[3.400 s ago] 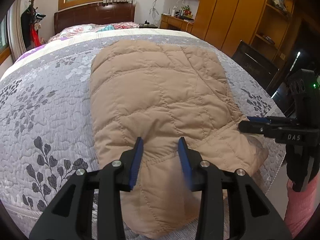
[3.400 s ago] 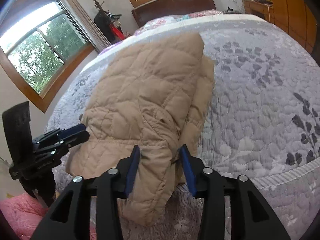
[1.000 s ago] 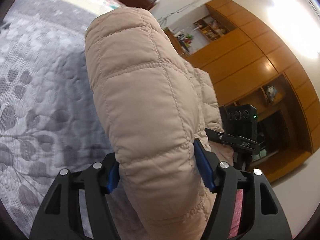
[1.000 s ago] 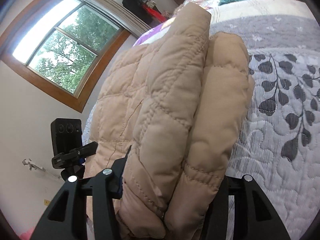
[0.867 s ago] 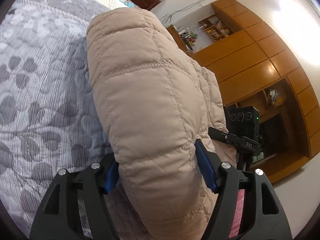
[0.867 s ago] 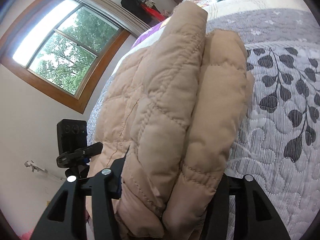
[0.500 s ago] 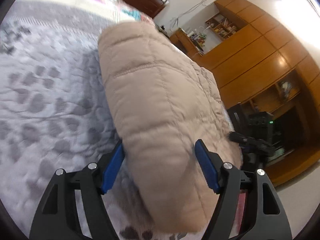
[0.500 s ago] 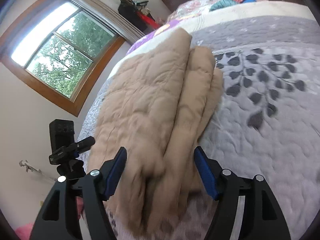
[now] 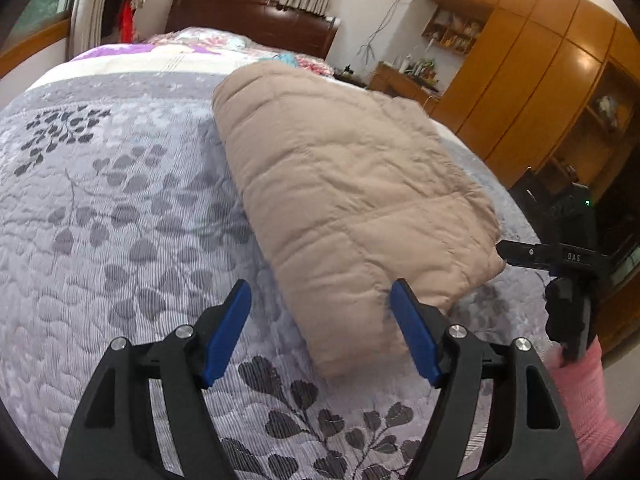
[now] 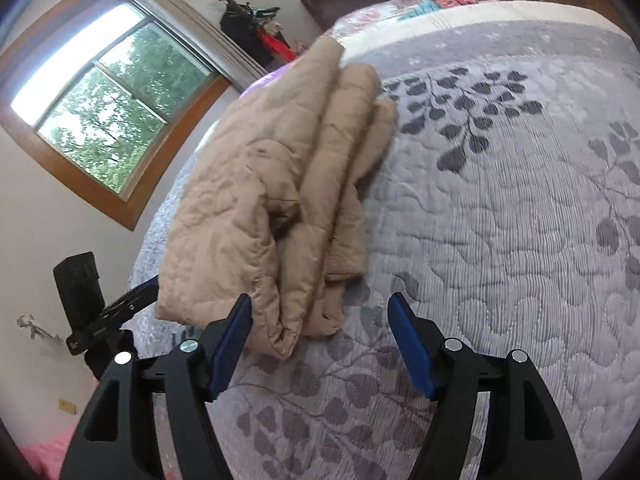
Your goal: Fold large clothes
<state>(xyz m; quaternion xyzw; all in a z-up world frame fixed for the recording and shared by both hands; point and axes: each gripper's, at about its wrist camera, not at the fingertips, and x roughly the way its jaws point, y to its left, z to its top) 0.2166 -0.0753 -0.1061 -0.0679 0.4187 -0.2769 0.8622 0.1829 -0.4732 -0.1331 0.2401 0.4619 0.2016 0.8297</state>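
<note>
The bed [image 9: 120,208] carried a grey quilted cover with a dark leaf print, and it filled most of both views. On it lay the tan quilted coat [image 9: 344,200], folded into a thick bundle; the right wrist view showed its stacked layers [image 10: 304,184] from the open end, near the bed's edge on the window side. The coat rested on the cover with nothing lifting it.

A wooden wardrobe [image 9: 528,80] stood along the wall beyond the bed, and a dark headboard [image 9: 248,20] closed the far end. A wood-framed window [image 10: 108,104] showed on the other wall.

Your left claw [image 9: 320,332] was released, its blue pads [image 9: 412,336] spread wide. The right pad lay over the near corner of the coat in the picture; contact there could not be confirmed. The left pad stood over bare cover.

Your right claw [image 10: 320,340] was likewise released and gripped nothing. Its left pad [image 10: 232,340] sat just at the coat's near end, the other over bare cover. In the left wrist view that claw [image 9: 520,252] appeared side-on, just beside the coat's right edge
</note>
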